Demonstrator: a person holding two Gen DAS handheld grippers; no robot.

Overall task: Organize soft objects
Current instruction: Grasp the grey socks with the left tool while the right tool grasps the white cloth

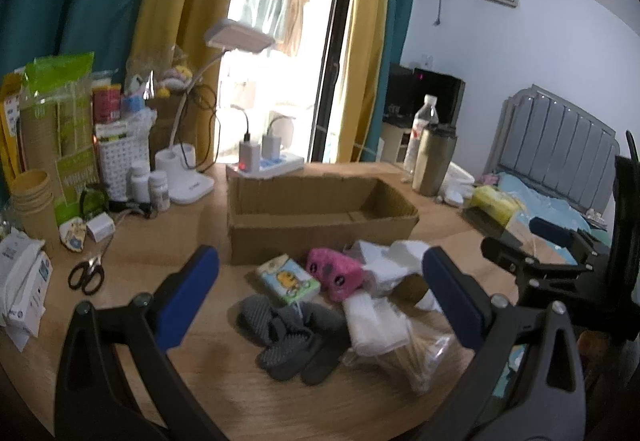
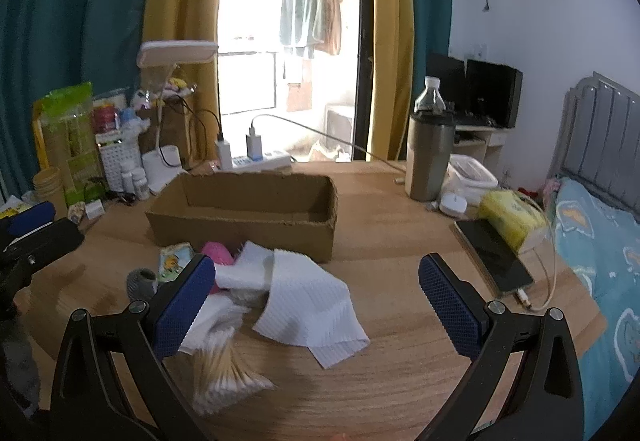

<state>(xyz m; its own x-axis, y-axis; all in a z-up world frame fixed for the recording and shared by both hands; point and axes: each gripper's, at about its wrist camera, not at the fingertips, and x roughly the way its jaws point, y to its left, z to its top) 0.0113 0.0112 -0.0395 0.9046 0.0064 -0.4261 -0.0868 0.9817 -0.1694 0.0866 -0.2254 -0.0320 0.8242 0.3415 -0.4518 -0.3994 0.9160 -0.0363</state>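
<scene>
An empty cardboard box (image 1: 320, 217) stands mid-table; it also shows in the right wrist view (image 2: 244, 217). In front of it lies a pile: grey socks (image 1: 288, 337), a tissue pack with a cartoon print (image 1: 288, 281), a pink soft item (image 1: 334, 271), white cloths (image 2: 308, 301) and a bag of cotton swabs (image 2: 224, 373). My left gripper (image 1: 320, 293) is open above the socks and tissue pack. My right gripper (image 2: 316, 301) is open above the white cloth. The right gripper also shows in the left wrist view (image 1: 552, 253), right of the pile.
Scissors (image 1: 86, 275), paper cups (image 1: 34, 201), pill bottles (image 1: 150, 187), a desk lamp (image 1: 188, 177) and a power strip (image 1: 268, 165) crowd the left and back. A steel tumbler (image 2: 428, 157), water bottle (image 2: 430, 97), phone (image 2: 494, 255) and yellow tissue pack (image 2: 510, 215) stand right. A bed (image 2: 600, 241) borders the table.
</scene>
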